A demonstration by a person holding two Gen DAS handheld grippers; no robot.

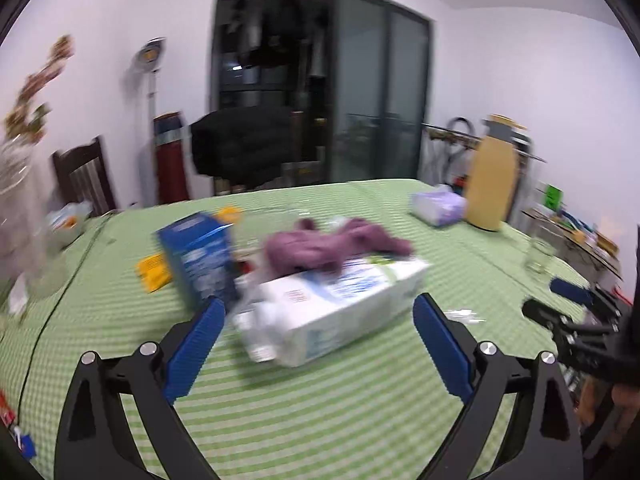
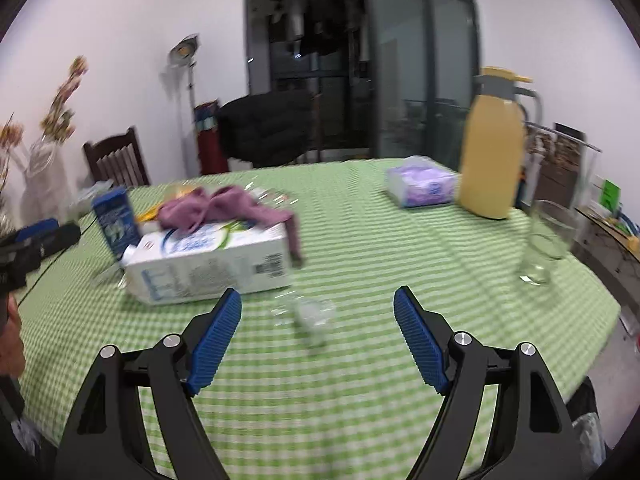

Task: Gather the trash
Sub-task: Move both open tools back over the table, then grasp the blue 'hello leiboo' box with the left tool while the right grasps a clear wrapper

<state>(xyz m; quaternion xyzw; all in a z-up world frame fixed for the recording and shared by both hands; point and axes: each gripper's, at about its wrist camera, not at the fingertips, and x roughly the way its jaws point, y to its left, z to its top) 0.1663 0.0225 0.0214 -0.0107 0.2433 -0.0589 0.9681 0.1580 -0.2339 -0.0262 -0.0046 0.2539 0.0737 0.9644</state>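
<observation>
1. Tongs first: the left tongs (image 1: 318, 312) stand wide apart with nothing between the blue pads, hovering above the green checked table (image 1: 320, 408); the right tongs (image 2: 318, 306) are likewise spread and empty.

2. White carton (image 1: 340, 312) lies on its side just ahead of the left tongs, nearer the left pad, with a purple cloth (image 1: 336, 246) draped over its far end. In the right wrist view the same carton sits ahead and to the left of the right tongs.

3. Blue box (image 1: 200, 256) stands tilted beside the carton's left end, with yellow wrappers (image 1: 154, 272) near it.

4. Clear crumpled plastic (image 2: 310, 314), blurred, lies on the table just ahead of the right tongs, roughly between the pads.

5. Risks, as a judgement: closing on the carton could drag the cloth along with it, or knock the tilted box over.

6. A careless sweep to the right could tip the drinking glass (image 2: 546, 240), which stands right of the right tongs, with the yellow jug (image 2: 492, 148) and tissue pack (image 2: 420, 186) beyond.
</observation>
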